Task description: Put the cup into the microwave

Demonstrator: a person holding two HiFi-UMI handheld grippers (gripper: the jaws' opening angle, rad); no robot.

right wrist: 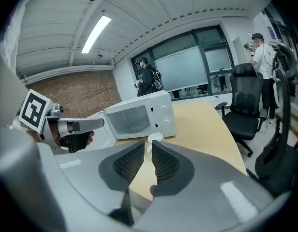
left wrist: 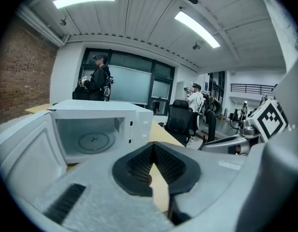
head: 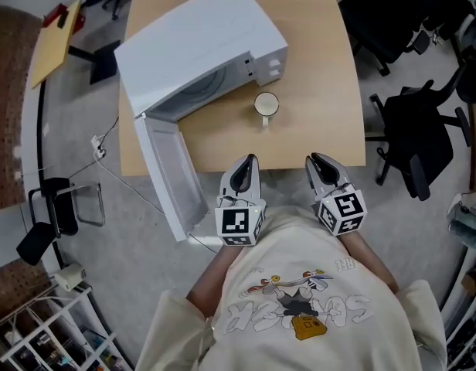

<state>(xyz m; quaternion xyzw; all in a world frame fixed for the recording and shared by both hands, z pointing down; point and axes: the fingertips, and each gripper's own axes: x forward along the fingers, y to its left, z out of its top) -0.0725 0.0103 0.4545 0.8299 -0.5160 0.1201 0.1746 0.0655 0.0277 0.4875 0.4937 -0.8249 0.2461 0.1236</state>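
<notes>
A white cup (head: 266, 104) stands on the wooden table (head: 319, 68), just in front of the white microwave (head: 199, 45). The microwave's door (head: 172, 172) hangs wide open past the table's near edge. Both grippers hover side by side at that edge, short of the cup. My left gripper (head: 246, 165) is shut and empty; its view looks into the microwave's cavity (left wrist: 91, 134) with the glass turntable. My right gripper (head: 319, 163) is shut too, with a thin slit at the tips, nothing in it. Past those tips I see the cup (right wrist: 155, 138) and the microwave (right wrist: 139, 117).
Black office chairs (head: 416, 137) stand right of the table. A cable and a black stand (head: 56, 207) lie on the floor to the left, a white rack (head: 45, 331) at the lower left. Two people (left wrist: 99, 81) stand far off by the windows.
</notes>
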